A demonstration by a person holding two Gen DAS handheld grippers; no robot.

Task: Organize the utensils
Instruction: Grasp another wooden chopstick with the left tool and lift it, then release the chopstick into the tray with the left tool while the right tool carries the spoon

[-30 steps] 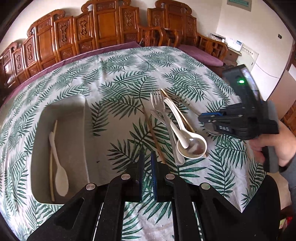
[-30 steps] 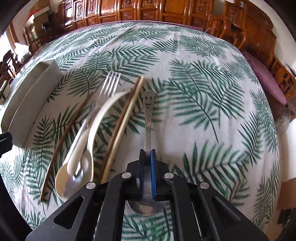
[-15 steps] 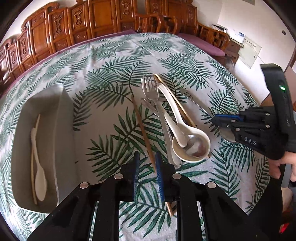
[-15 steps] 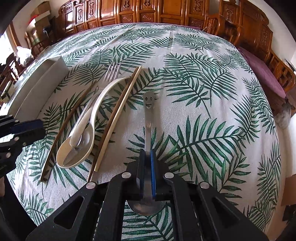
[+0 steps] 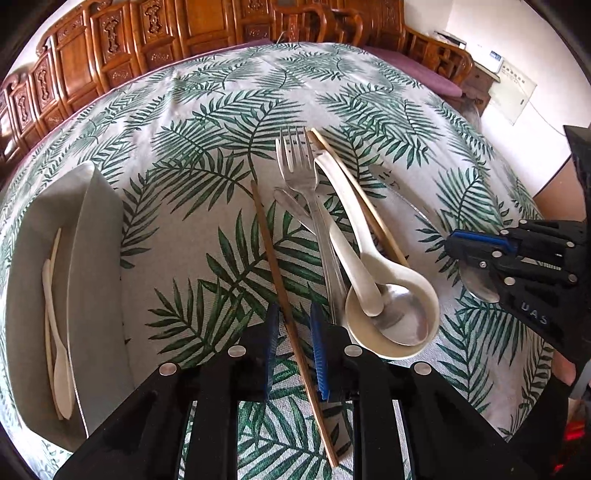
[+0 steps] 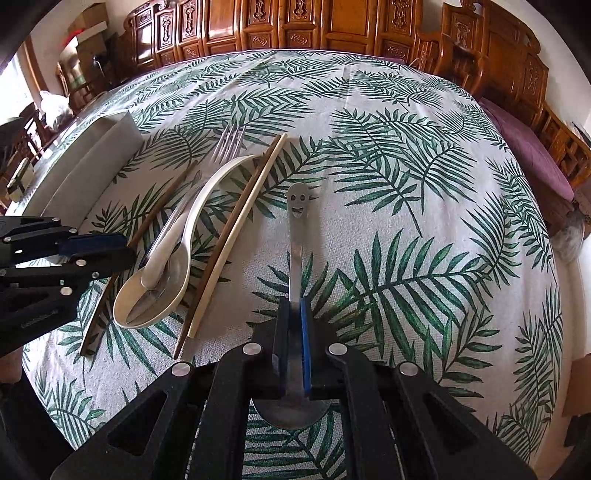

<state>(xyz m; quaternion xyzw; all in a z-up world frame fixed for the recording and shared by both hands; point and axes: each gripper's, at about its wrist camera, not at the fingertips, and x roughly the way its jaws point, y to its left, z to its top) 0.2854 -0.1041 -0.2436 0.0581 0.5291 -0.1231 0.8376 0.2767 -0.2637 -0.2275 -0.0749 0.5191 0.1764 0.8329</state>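
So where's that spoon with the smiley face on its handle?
The smiley spoon is clamped in the right tool, its handle stretching away over the leaf-print tablecloth. It sits to the right of the pale chopstick and the utensil pile.

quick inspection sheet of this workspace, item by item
surface: leaf-print tablecloth over the table
job's things: grey tray holding a white spoon; fork, ceramic spoons and brown chopstick loose on the cloth
clutter: nothing seen
grippers: left hand-held gripper open astride the brown chopstick; right hand-held gripper shut on smiley-handled metal spoon
cables: nothing seen
surroundings: carved wooden chairs
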